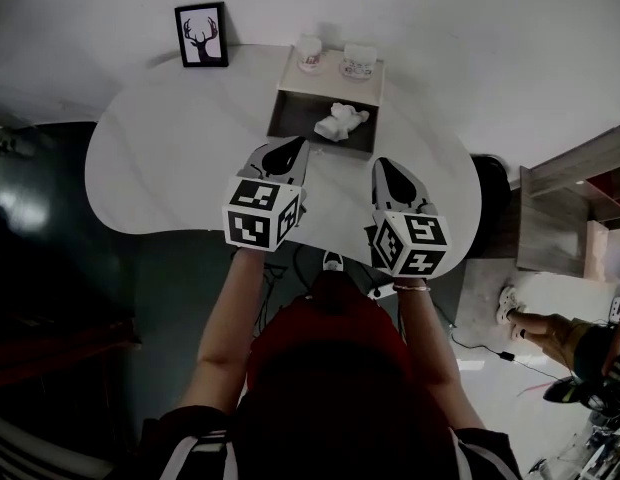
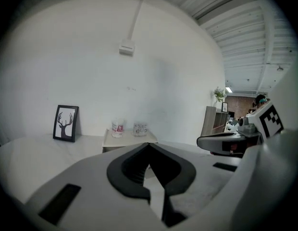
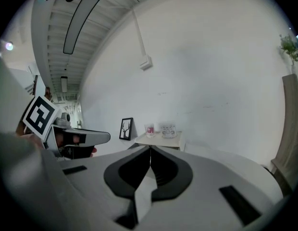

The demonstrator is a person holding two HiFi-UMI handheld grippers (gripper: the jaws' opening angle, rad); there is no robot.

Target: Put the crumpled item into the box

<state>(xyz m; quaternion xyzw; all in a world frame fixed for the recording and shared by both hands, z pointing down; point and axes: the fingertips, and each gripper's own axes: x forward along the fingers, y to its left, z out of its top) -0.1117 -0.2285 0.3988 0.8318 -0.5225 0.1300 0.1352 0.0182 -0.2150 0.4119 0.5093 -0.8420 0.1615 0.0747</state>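
A white crumpled item (image 1: 341, 121) lies inside the open box (image 1: 290, 114) near the back of the white table (image 1: 170, 158). My left gripper (image 1: 289, 149) hovers just in front of the box's left part, jaws shut and empty. To its right, my right gripper (image 1: 388, 166) is held level with it, also shut with nothing in it. In the left gripper view the jaws (image 2: 148, 145) meet at the tips, with the box lid (image 2: 129, 137) beyond. The right gripper view shows shut jaws (image 3: 150, 148) pointing at the box lid (image 3: 161, 139).
Two small cups (image 1: 310, 53) (image 1: 358, 63) stand on the box's raised lid. A framed deer picture (image 1: 202, 35) leans against the wall at the table's back left. A person's shoe and leg (image 1: 535, 323) show on the floor at right, beside wooden furniture (image 1: 575, 203).
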